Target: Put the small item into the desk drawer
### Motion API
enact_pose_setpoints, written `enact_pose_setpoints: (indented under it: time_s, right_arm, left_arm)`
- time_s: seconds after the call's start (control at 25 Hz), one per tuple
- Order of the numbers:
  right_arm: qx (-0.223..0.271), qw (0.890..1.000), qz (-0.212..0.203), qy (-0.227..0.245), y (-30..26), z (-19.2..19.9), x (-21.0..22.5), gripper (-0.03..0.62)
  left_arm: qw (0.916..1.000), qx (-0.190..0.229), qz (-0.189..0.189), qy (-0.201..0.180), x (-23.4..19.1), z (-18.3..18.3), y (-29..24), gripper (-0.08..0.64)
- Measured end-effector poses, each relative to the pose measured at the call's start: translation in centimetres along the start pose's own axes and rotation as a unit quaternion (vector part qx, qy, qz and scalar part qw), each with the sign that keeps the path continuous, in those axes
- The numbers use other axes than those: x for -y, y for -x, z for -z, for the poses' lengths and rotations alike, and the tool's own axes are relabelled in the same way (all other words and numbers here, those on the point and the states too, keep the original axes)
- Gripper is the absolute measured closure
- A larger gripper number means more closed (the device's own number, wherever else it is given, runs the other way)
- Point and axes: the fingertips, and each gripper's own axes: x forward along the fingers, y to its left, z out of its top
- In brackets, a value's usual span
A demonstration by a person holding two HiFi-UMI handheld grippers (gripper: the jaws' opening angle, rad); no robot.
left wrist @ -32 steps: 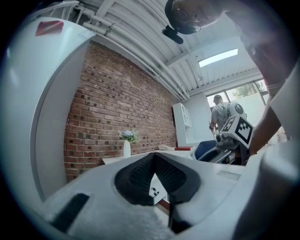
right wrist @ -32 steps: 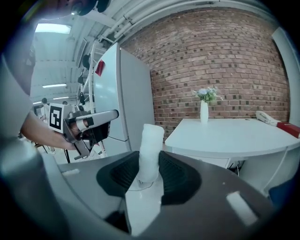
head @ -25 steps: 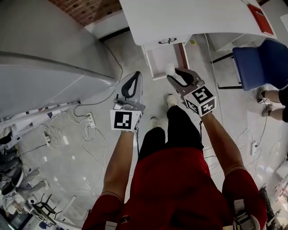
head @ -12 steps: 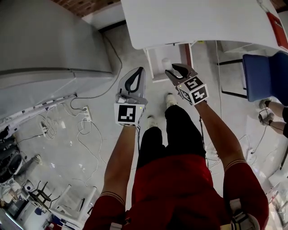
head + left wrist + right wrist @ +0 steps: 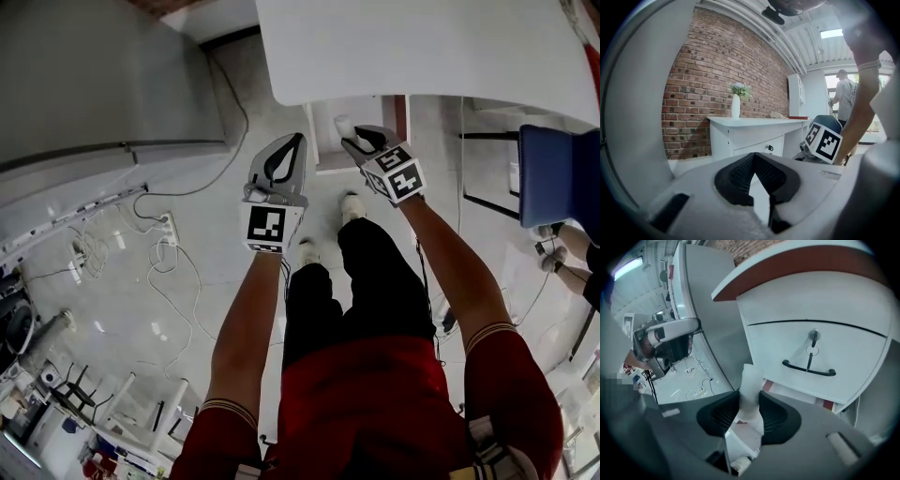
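Lowered toward the drawer (image 5: 322, 161), right gripper (image 5: 359, 141) pinches the small item (image 5: 344, 127) above it; left gripper (image 5: 298, 139), beside it, is pressed together.

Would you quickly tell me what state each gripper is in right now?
Left gripper: jaws closed, nothing between them.
Right gripper: jaws closed on a small white item.

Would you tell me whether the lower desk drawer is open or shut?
Open: the lower drawer juts out from under the desk, its white inside showing in the head view.
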Motion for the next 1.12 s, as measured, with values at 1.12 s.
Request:
enact_pose_setpoints:
  time_s: [1.12]
  right_arm:
    - [-0.147,0.984,-0.011,0.097,-18.7,10.6,8.8,0.445]
  left_arm:
    - [0.9997,-0.011,0.013,-0.017,-4.8,13.0,-6.2,0.554]
